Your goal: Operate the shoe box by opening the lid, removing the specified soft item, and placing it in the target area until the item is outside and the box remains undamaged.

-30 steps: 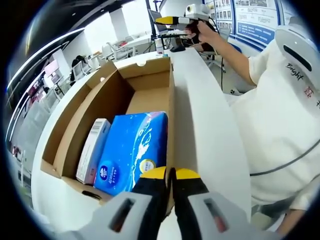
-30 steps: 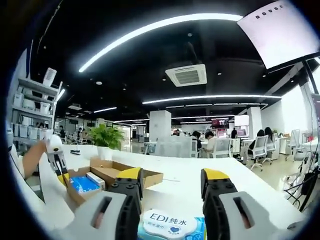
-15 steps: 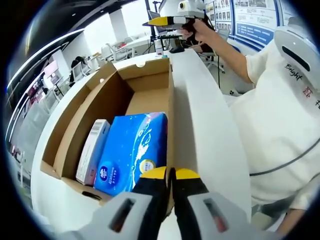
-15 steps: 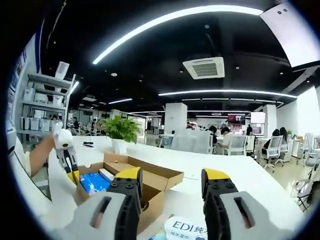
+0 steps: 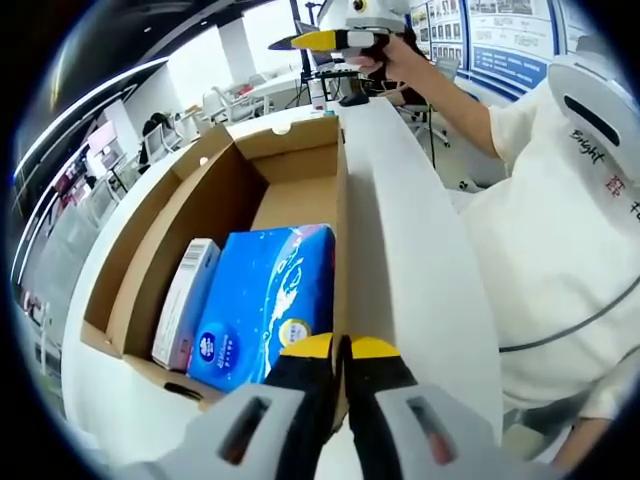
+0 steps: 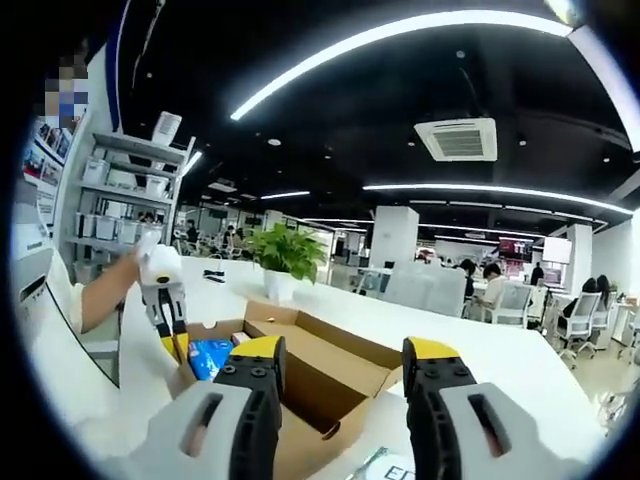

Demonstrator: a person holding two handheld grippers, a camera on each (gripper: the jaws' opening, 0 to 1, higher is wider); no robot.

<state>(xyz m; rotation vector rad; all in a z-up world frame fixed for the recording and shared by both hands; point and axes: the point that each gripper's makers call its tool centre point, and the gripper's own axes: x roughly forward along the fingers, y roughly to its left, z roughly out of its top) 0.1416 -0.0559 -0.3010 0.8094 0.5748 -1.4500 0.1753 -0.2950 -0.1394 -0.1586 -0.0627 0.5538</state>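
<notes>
Two claws work at an open shoe box on a white desk.
Left claw pinches the box's near wall, jaws closed. Just beyond lies a blue tissue pack, inside the box. Right claw hovers far off, jaws wide apart, empty.

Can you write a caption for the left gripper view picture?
Left gripper pinches the open shoe box's wall beside a blue tissue pack.

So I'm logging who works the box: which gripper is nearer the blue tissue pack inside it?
Left. The left gripper sits shut at the cardboard box edge, right beside the blue tissue pack. The right gripper is held up in the air beyond the box's far end.
</notes>
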